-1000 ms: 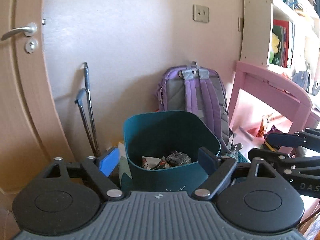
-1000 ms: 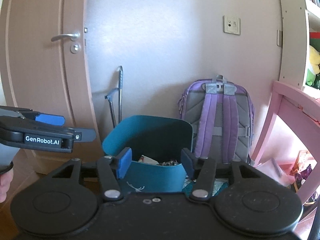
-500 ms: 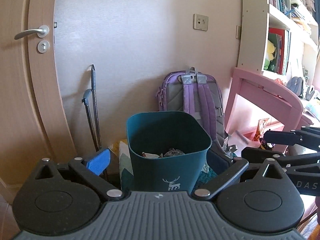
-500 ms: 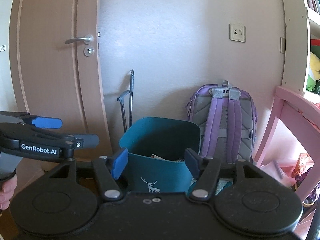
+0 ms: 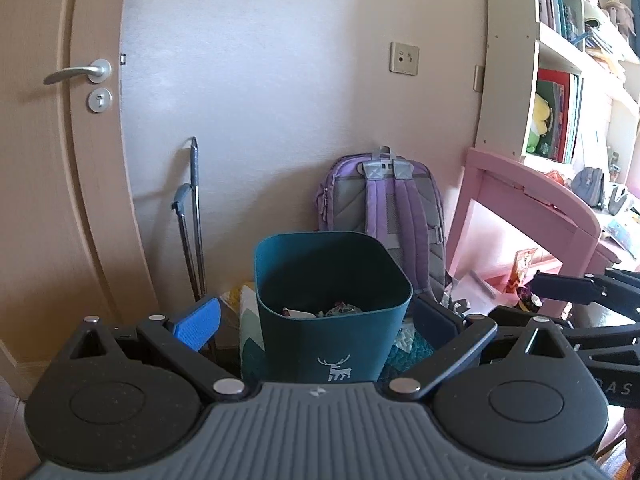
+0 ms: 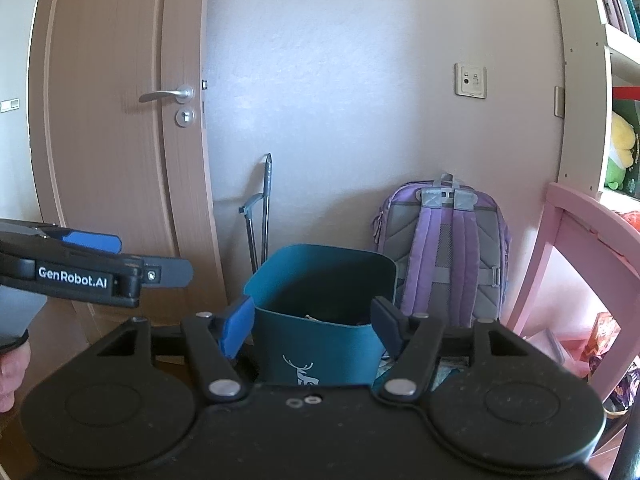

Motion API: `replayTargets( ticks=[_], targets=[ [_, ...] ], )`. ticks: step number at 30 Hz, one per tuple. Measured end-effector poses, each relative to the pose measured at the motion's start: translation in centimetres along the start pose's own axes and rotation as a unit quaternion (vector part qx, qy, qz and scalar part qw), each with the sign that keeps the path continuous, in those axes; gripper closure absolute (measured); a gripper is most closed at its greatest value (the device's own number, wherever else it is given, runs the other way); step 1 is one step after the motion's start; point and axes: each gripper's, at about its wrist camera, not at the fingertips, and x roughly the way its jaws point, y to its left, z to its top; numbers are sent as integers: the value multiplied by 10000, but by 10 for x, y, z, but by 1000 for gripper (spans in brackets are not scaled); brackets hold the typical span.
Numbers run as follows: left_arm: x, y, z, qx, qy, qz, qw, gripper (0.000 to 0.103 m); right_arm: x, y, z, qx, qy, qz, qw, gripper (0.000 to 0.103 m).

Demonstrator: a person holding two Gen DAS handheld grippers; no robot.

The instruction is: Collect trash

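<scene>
Teal bin (image 5: 332,312) stands on the floor against the wall, a white deer printed on its front. Crumpled wrappers and scraps of trash (image 5: 320,312) lie in its bottom, only partly visible over the rim.

Left gripper (image 5: 316,320): jaws spread wide, nothing between the pads; they have just been opening, now steady. In its own view the bin sits beyond the fingertips, framed by the gap, not touched. From the right wrist view the left gripper (image 6: 132,264) appears at the left edge, held level, clear of the bin.

Right gripper (image 6: 312,322): jaws apart, empty, just been opening. The bin appears between the fingertips but beyond them; no contact seen.

A purple backpack (image 6: 444,256) leans on the wall just right of the bin. A dark folded pole (image 5: 192,216) leans on the wall to the left, near the wooden door (image 6: 116,128). A pink desk (image 5: 528,200) stands at right, with a bookshelf (image 5: 560,92) above.
</scene>
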Motion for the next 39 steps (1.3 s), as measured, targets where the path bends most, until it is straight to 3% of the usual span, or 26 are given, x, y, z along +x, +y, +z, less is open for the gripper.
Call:
replayTargets(
  ticks=[24,32,39],
  targets=[
    [-18,-34,-7,367,-10,194,9991,0,-32,-20,-1,237,-153,140,9995,38],
    [-24,-47,-10,546,-22,106,9985,0,-39,-22,-4,309,-198,207,9991,38],
    [-31,-46,-11,454,-101,204,9987,0,-44,-22,-7,347,-232,252,9988,38]
  ],
)
